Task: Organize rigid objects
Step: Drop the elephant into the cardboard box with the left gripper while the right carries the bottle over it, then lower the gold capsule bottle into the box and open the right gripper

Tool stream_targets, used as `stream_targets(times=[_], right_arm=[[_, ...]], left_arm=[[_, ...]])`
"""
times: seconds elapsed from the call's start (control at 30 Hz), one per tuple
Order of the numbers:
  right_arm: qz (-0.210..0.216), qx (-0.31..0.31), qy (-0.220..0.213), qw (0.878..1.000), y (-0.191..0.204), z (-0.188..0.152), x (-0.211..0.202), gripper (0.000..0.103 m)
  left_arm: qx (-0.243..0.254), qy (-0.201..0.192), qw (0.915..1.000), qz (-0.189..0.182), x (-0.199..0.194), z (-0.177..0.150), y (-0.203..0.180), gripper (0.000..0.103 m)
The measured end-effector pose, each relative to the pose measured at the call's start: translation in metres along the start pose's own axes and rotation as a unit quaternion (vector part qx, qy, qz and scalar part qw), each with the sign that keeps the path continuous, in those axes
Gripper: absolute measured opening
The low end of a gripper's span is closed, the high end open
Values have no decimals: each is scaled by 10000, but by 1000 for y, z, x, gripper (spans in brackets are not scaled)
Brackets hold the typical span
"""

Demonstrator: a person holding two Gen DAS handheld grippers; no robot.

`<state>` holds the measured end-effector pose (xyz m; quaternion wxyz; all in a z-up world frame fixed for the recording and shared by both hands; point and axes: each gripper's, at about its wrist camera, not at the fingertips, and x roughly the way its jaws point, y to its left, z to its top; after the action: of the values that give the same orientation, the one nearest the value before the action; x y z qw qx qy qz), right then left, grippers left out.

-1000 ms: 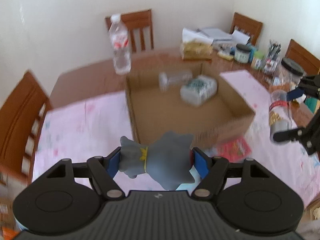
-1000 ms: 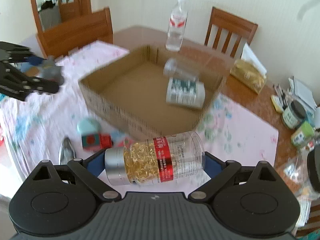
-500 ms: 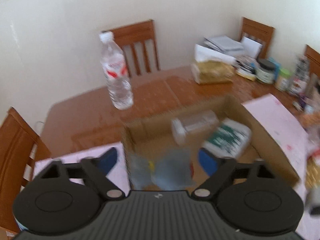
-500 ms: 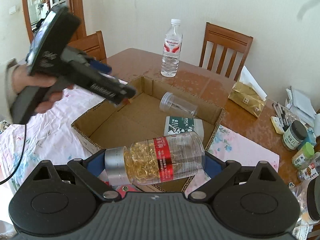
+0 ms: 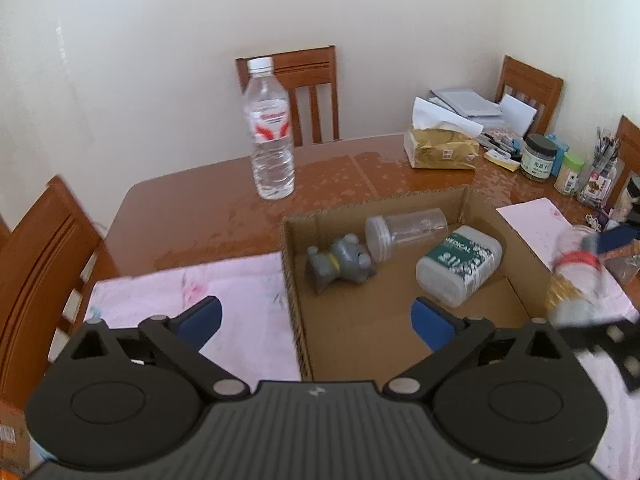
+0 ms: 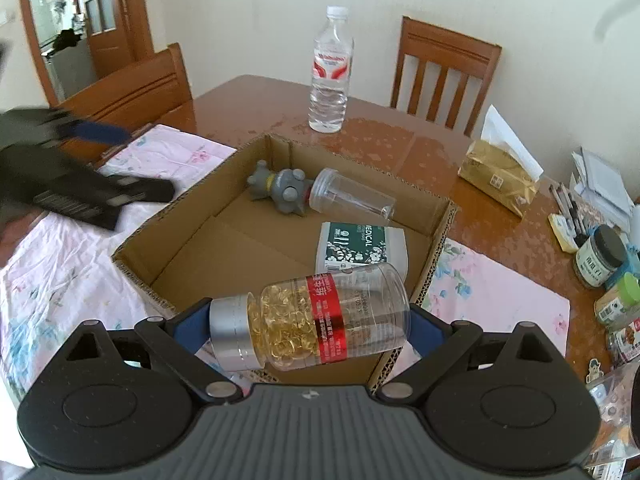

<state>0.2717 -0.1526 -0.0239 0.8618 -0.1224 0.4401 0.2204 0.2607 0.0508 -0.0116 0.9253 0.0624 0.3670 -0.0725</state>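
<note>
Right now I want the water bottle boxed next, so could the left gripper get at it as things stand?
Probably yes. The left gripper is open and empty, and the water bottle stands upright alone on bare table beyond the cardboard box, with nothing beside it. Whether the arm stretches that far is unclear.

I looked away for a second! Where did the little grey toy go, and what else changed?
The left gripper let go of the grey toy; it now lies in the cardboard box beside the clear jar, and that gripper is open. The right gripper still holds the capsule bottle.
</note>
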Motion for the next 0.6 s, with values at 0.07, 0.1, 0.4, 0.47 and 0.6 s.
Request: stream_targets(times=[0.07, 0.1, 0.4, 0.47, 0.6], right_arm=[[-78, 98, 86, 9999, 0, 5, 7, 100], [-109, 137, 98, 9998, 0, 7, 9, 100], [-344, 462, -109, 9983, 0, 23, 7, 103], [-414, 535, -130, 9976, 0, 24, 4, 103], [-552, 646, -124, 9963, 3, 21, -2, 103]], left_arm=[[-139, -36, 9999, 22, -10, -9, 4, 101], [-212, -42, 9998, 16, -14, -14, 6, 102], [-469, 83, 9987, 154, -28, -42, 16, 102], [-431, 125, 9988, 203, -29, -47, 15, 102], [-270, 149, 9989, 353, -33, -53, 10, 102]])
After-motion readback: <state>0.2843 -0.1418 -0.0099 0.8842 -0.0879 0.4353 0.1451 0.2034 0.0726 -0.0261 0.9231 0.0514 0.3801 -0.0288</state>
